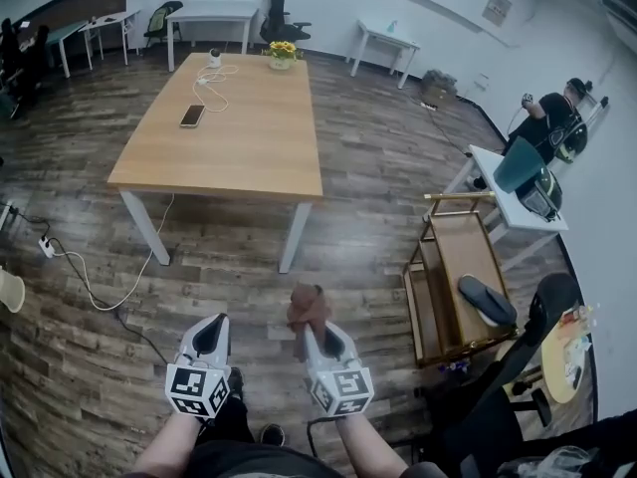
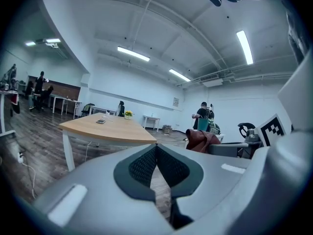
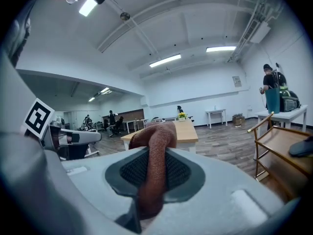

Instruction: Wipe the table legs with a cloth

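Reddish-brown cloth (image 1: 309,309), apparently terry, is pinched between the jaws of the right tongs (image 1: 310,333) and bunches above them. It is held over the dark wood-plank floor (image 1: 90,366), well apart from the white legs (image 1: 294,237) of the light wooden bench (image 1: 239,118). The jaws of the left tongs (image 1: 213,323) are pressed together with nothing between them.

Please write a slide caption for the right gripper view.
Right tool shut on a brown cloth, facing the wooden table.

Upper left, your table (image 1: 249,127) hides its far legs; low centre, fingers (image 3: 128,173) cover the cloth (image 3: 154,155) tail.
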Demonstrator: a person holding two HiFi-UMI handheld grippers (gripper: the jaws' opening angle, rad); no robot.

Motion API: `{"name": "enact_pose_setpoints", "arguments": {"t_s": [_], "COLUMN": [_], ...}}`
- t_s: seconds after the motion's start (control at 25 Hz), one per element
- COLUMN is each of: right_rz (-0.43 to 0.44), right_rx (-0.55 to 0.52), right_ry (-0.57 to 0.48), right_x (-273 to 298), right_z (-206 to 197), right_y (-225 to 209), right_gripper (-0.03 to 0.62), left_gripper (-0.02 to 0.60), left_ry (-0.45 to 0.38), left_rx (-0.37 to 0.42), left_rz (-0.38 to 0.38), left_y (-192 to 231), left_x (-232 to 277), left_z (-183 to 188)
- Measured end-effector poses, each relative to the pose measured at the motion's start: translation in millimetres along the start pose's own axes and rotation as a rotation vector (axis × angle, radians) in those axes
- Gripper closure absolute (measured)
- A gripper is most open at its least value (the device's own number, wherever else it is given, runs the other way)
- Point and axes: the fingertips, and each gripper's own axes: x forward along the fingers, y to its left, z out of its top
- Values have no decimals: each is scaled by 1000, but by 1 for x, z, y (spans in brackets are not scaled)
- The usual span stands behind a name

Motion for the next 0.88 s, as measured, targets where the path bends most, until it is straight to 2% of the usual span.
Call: {"name": "enact_pose_setpoints", "arguments": {"t_s": [0.4,0.88], "right_rz": [54,45], "right_rx": [-56,-93], "right_ry": [62,73], "right_x": [-62,-82], "right_z": [-28,-27], "right_y": [15,8], "right_gripper": [537,539], "left_gripper": [561,561], "left_ry": [22,33], "left_rx": [14,18], "left_rz": [28,-50], "left_y": [-36,-65], "left_x": [-58,-54], "left_z": [-28,-33]}}
